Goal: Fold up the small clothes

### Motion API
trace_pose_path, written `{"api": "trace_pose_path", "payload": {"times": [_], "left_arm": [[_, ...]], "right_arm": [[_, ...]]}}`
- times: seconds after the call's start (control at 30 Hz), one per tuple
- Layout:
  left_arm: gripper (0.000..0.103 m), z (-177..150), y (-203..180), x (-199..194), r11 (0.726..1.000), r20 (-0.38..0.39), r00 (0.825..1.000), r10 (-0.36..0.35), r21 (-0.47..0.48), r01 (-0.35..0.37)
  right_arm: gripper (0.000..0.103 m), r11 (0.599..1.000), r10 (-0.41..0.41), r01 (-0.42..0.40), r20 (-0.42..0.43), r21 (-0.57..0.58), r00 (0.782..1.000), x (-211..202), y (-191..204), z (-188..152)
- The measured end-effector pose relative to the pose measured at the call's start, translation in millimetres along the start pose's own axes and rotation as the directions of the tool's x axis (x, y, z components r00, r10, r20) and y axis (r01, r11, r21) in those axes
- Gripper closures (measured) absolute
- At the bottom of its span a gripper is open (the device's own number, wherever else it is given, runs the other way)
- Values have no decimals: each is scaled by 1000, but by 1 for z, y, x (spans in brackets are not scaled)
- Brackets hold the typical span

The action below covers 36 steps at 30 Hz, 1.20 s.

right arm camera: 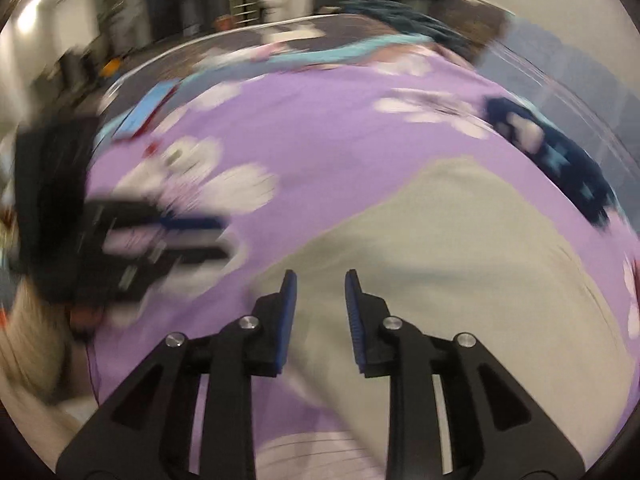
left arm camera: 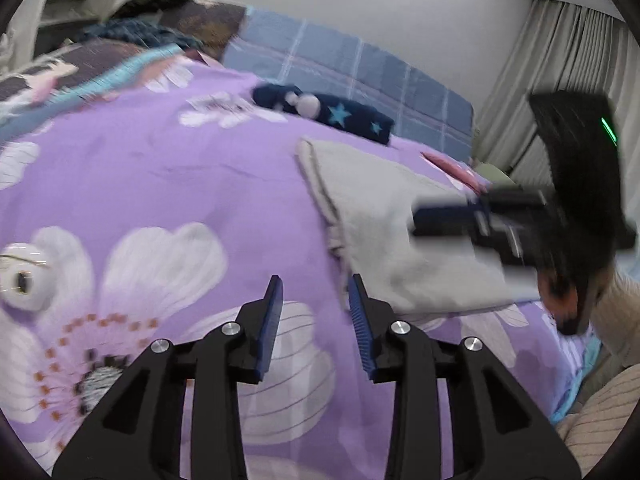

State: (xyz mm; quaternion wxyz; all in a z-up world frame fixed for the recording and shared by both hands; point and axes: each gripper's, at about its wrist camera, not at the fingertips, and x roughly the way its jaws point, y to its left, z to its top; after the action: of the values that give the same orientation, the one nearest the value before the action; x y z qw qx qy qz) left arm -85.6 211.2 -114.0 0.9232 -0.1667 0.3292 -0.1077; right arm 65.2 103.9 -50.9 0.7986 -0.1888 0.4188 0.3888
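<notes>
- The work surface is a bed covered by a purple sheet (left arm camera: 168, 168) printed with large white flowers; the cloth lies mostly smooth, with soft creases.
- Toward the back of the bed lies a blue plaid pillow (left arm camera: 360, 76), and beyond it a plain pale wall and pleated beige curtains (left arm camera: 560, 60) at the right.
- A grey garment (left arm camera: 384, 220), soft and matte, lies flat on the sheet in a roughly folded wedge, with a stitched hem along its left edge.
- A dark navy rolled piece with turquoise stars (left arm camera: 340, 114) lies behind the grey garment, apart from it, near the plaid pillow.
- The left gripper (left arm camera: 316, 292) hangs over the sheet just beside the garment's near left corner, its ribbed blue pads apart and nothing between them.
- The right gripper (right arm camera: 320, 284) sits above the grey garment, jaws parted, gripping nothing; its view is blurred.
- A ribbed cream sleeve (left arm camera: 600, 400) shows at the lower right.
</notes>
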Motion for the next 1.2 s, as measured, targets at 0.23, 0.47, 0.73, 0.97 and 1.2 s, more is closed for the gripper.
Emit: {"api": "trace_pose_path", "payload": {"times": [0.23,0.47,0.73,0.97,1.2], "left_arm": [[68,14,-3,32,997,-101,993,-62,-49,57],[69,32,-3,25,998,-91,994,58,25,-56],[71,39,-1,62,993,-179,981,-72,79,88],[69,40,-6,60,982,-165,970,-177,38,185],[66,44,-6,63,975,-170,961,-217,1,220]], "right_arm": [[79,988,-56,68,-90,138,994,42,-59,63],[78,985,-144,159,-187,70,972,97,-66,112],[72,986,-145,159,-225,46,964,122,-69,119],[68,987,-138,152,-231,44,963,125,-75,122],[65,988,-151,152,-255,-14,955,133,-64,125]]}}
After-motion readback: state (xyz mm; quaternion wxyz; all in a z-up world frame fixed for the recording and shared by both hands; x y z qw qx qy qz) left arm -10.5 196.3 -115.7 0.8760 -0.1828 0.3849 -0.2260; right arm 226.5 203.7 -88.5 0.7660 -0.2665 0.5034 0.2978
